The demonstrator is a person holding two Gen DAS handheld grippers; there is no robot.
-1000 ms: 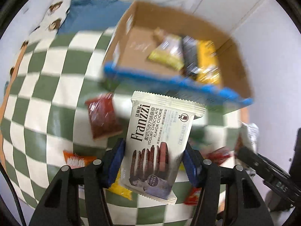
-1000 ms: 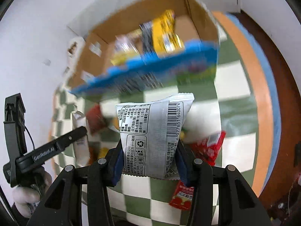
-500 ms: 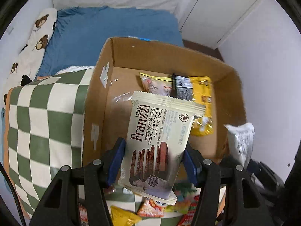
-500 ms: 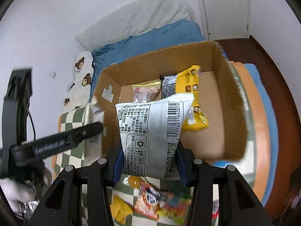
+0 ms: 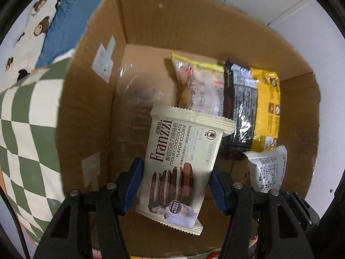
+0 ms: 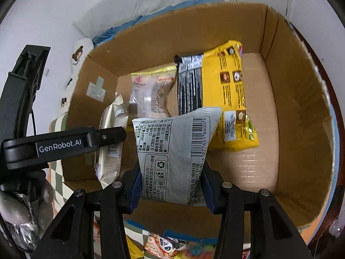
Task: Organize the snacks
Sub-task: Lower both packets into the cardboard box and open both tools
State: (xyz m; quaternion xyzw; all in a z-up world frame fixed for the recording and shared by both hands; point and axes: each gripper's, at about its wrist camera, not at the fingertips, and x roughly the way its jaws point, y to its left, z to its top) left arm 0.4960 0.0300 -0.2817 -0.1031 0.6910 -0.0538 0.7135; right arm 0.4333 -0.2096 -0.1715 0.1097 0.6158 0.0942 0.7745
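Note:
My left gripper (image 5: 175, 185) is shut on a cream Franzzi cookie packet (image 5: 183, 157), held over the inside of a brown cardboard box (image 5: 90, 99). My right gripper (image 6: 170, 185) is shut on a grey snack packet (image 6: 172, 151) with its barcode side showing, also above the box (image 6: 301, 129). In the right wrist view the left gripper's side (image 6: 64, 144) and its cookie packet (image 6: 111, 142) hang at the left. The grey packet (image 5: 267, 168) shows at the right of the left wrist view. On the box floor lie a yellow bag (image 6: 230, 99) and a pale clear-fronted bag (image 6: 151, 95).
A green-and-white checked cloth (image 5: 25, 129) lies left of the box. Behind it are a blue bedsheet (image 5: 71, 17) and a bear-print pillow (image 5: 36, 28). Several loose snack packets (image 6: 163, 246) lie in front of the box's near wall. A gloved hand (image 6: 19, 200) holds the left gripper.
Both grippers carried their packets from above the checked cloth and loose snacks to over the box, then lower into its opening. The box now fills both views.

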